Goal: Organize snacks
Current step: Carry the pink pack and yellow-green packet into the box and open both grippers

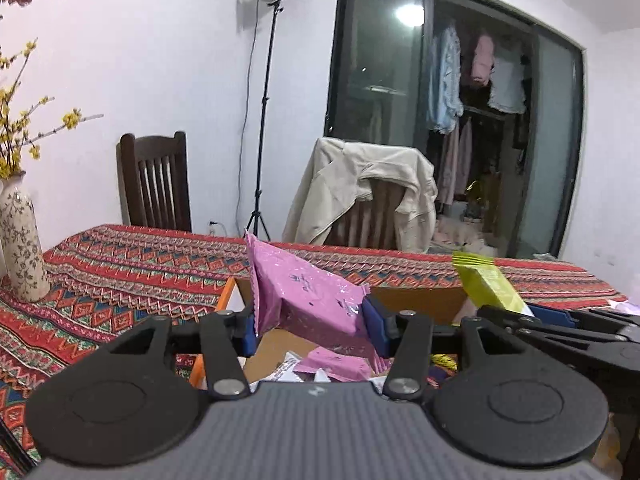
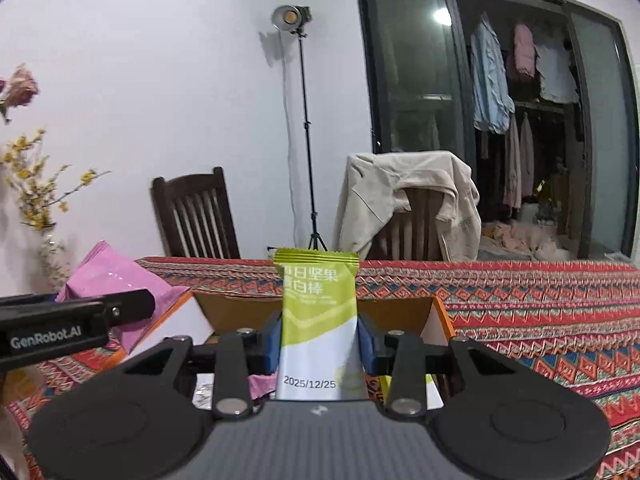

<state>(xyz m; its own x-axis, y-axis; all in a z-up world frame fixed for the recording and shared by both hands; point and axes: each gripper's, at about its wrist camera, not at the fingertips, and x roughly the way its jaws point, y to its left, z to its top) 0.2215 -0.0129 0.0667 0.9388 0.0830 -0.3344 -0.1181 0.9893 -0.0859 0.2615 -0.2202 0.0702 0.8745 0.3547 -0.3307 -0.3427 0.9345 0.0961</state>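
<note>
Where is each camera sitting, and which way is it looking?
Left wrist: sits on the left gripper, looking forward over the pink packet it grips; the right gripper pokes in.
Right wrist: sits on the right gripper, looking forward over the green packet it grips.
Both show the cardboard box, table and chairs.

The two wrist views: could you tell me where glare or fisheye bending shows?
Left wrist view: a ceiling light glares in the glass door, whose frame bows; the pink packet shines. Right wrist view: studio lamp glows, corners vignette, green packet reads sharply.
</note>
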